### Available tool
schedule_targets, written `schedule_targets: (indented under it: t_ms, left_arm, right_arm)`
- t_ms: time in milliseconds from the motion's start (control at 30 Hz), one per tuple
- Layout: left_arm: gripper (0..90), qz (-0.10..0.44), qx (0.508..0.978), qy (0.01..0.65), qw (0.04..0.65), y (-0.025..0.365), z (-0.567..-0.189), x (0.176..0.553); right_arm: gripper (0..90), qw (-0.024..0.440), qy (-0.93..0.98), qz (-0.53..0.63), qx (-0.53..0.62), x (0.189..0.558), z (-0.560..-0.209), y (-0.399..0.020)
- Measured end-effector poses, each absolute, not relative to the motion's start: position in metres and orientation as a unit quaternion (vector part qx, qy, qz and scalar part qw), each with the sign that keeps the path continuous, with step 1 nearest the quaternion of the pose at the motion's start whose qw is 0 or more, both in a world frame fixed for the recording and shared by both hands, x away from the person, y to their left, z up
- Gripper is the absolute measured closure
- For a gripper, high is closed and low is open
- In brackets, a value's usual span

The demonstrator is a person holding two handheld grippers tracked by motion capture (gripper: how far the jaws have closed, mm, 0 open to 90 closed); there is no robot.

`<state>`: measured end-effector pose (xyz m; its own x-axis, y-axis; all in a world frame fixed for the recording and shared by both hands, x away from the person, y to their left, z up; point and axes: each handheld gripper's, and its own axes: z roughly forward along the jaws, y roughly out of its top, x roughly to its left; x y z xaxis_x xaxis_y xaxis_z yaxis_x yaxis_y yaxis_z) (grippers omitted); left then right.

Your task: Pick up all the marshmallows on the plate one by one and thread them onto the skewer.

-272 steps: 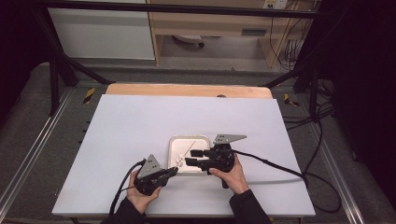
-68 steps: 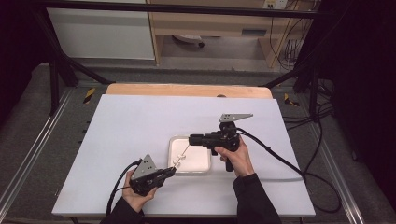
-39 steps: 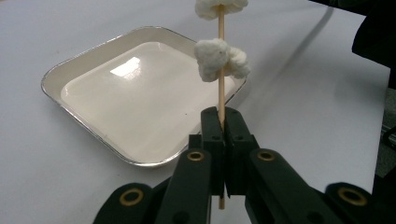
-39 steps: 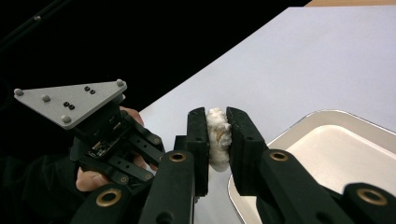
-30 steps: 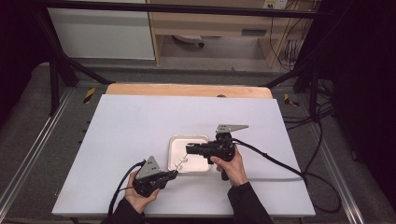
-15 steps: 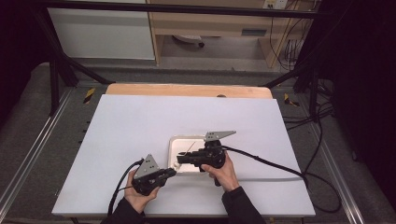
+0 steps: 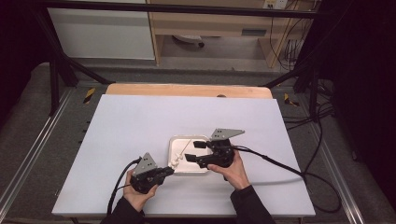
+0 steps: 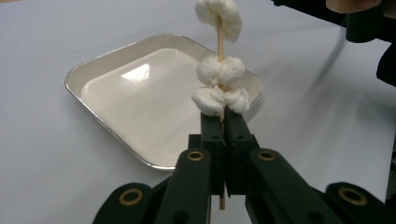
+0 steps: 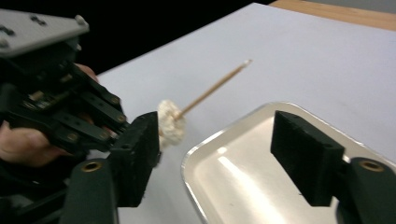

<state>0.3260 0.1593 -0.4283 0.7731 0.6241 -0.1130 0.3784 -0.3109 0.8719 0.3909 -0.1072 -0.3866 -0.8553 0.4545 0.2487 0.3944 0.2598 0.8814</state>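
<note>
A fair bit was hidden or cut off here, tbh. In the left gripper view the lower end of the wooden skewer point(image 8: 219, 32) was swallowed between the black jaws, with only a short stub seen poking out below them, and the top marshmallow point(image 8: 218, 12) was clipped by the frame edge. In the right gripper view the marshmallows were mostly blocked by the near jaw, so just one white puff could be made out, a bit blurry. From the high view the marshmallows read only as a small white clump, and the stick was barely visible. The left gripper point(image 7: 167, 171) was seen clamped tight on the skewer just under the lowest marshmallow point(image 8: 219, 100), jaws pressed together with only the stick between them. Three marshmallows were threaded on it, the lower two touching, the top one set apart. The skewer's long axis was lined up with the left gripper's jaws, its bare pointed tip point(image 9: 246, 62) aimed up and away over the near left corner of the white rectangular tray point(image 7: 201, 169) on the white table point(image 7: 140, 121). The right gripper point(image 7: 194, 150) was held over the tray with its jaws spread wide, nothing gripped between them, the right hand point(image 7: 233, 169) wrapped round its handle.
</note>
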Motion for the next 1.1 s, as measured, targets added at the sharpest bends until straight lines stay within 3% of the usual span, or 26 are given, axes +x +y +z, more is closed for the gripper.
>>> schedule_targets:
  t_ms: [300, 533, 1100]
  left_arm:
    - [88.3, 0.118, 0.803, 0.319, 0.490, 0.160, -0.429, 0.328]
    - [88.2, 0.113, 0.807, 0.321, 0.483, 0.160, -0.429, 0.329]
    - [88.1, 0.106, 0.816, 0.327, 0.464, 0.161, -0.423, 0.336]
  right_arm:
    - [14.1, 0.065, 0.794, 0.525, 0.301, 0.393, -0.394, -0.134]
    - [5.8, 0.077, 0.801, 0.496, 0.326, 0.391, -0.407, -0.163]
    - [0.8, 0.110, 0.820, 0.427, 0.366, 0.379, -0.444, -0.219]
